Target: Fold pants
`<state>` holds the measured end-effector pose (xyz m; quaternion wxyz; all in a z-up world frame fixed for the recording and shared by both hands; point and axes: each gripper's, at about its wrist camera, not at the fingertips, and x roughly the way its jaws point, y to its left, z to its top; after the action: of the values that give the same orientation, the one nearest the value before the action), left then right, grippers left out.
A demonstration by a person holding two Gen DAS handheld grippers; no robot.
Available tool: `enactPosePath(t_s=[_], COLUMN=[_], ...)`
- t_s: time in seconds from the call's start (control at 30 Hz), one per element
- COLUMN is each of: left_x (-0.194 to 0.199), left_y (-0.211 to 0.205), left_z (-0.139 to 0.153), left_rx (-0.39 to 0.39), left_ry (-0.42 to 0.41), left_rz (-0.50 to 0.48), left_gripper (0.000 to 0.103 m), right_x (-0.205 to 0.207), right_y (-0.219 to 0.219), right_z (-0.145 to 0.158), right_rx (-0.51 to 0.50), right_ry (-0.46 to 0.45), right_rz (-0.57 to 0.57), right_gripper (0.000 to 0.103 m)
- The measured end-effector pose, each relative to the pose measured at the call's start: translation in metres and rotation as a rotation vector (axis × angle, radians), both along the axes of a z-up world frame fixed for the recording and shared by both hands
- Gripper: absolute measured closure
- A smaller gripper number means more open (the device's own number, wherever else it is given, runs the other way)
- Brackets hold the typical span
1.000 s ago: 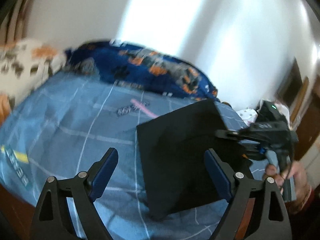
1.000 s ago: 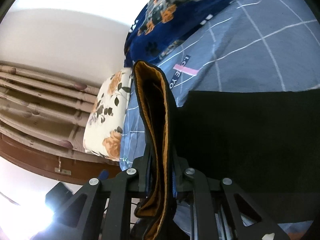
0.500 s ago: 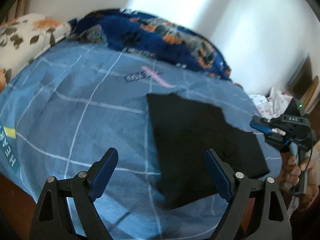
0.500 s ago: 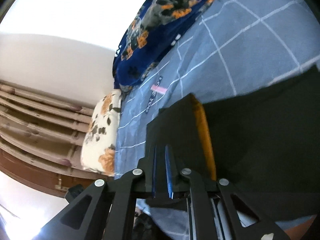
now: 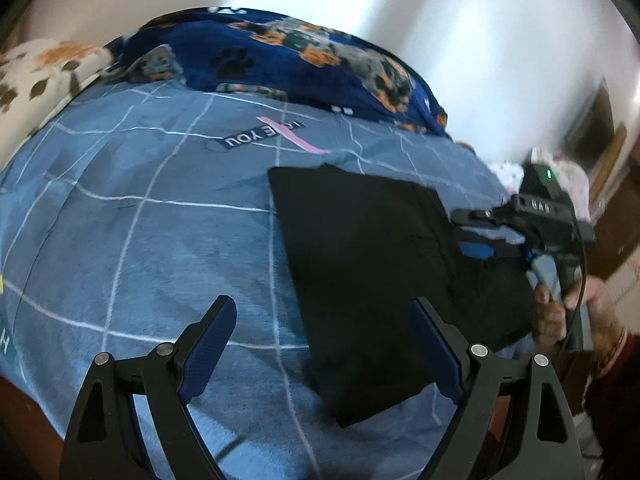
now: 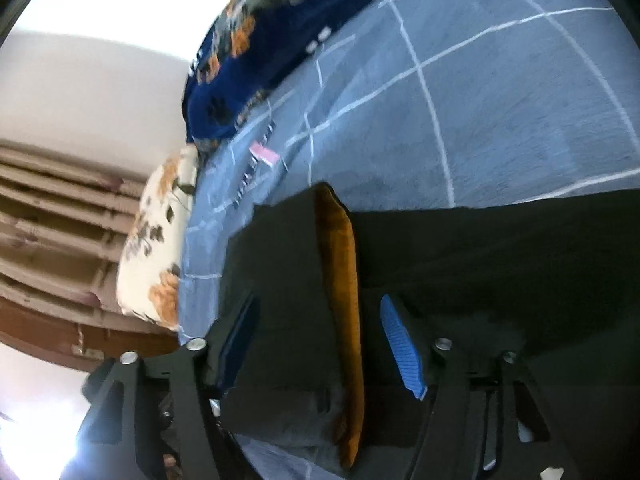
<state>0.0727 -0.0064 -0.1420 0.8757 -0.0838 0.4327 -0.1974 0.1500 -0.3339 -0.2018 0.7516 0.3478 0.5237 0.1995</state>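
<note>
Black pants (image 5: 360, 264), folded into a flat matte slab w/ an orange lining edge (image 6: 340, 280), lie on the bed (image 5: 160, 216), on its soft blue grid-lined sheet, near the fuzzy navy paw-print blanket (image 5: 280, 60). Right gripper (image 6: 320, 344), clamped on the cloth a sec ago, is opening; pants sit loose between its ribbed blue pads (image 6: 400, 344). Left gripper (image 5: 324, 344) hovers wide open, empty, over the pants' near corner, lower than before.

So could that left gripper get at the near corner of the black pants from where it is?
Probably yes. The left gripper is open with nothing between its fingers, and the pants lie flat on the bedsheet just ahead, uncovered.
</note>
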Motion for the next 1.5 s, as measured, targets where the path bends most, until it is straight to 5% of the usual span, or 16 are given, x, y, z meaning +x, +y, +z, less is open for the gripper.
enactPosePath(t_s=[0.2, 0.33, 0.5, 0.77, 0.83, 0.9, 0.97, 1.27, 1.5], left_x=[0.01, 0.013, 0.018, 0.022, 0.023, 0.023, 0.024, 0.01, 0.004], left_y=[-0.012, -0.012, -0.011, -0.012, -0.013, -0.013, -0.015, -0.022, -0.039], left_z=[-0.014, -0.02, -0.027, -0.035, -0.036, -0.036, -0.036, 0.0, 0.011], left_rx=[0.013, -0.013, -0.046, -0.052, -0.051, -0.048, -0.041, 0.009, 0.035], left_ry=[0.052, 0.067, 0.096, 0.111, 0.114, 0.11, 0.109, -0.025, -0.051], left_rz=[-0.037, -0.039, -0.042, -0.045, -0.046, -0.049, -0.057, -0.073, -0.136], left_gripper=[0.015, 0.015, 0.015, 0.015, 0.015, 0.015, 0.015, 0.015, 0.015], right_x=[0.005, 0.004, 0.004, 0.014, 0.016, 0.017, 0.019, -0.005, -0.03], right_y=[0.007, 0.014, 0.009, 0.044, 0.052, 0.056, 0.048, 0.035, -0.004], right_z=[-0.003, -0.009, -0.02, -0.005, -0.004, -0.012, -0.024, 0.002, 0.009], right_rx=[0.052, 0.255, 0.367, 0.179, 0.166, 0.11, 0.102, 0.217, 0.257], right_ry=[-0.014, 0.022, 0.02, -0.035, -0.062, -0.053, -0.008, -0.111, -0.139], right_rz=[0.058, 0.155, 0.178, 0.284, 0.303, 0.307, 0.272, 0.181, 0.053], right_gripper=[0.025, 0.024, 0.025, 0.019, 0.027, 0.072, 0.081, 0.087, 0.088])
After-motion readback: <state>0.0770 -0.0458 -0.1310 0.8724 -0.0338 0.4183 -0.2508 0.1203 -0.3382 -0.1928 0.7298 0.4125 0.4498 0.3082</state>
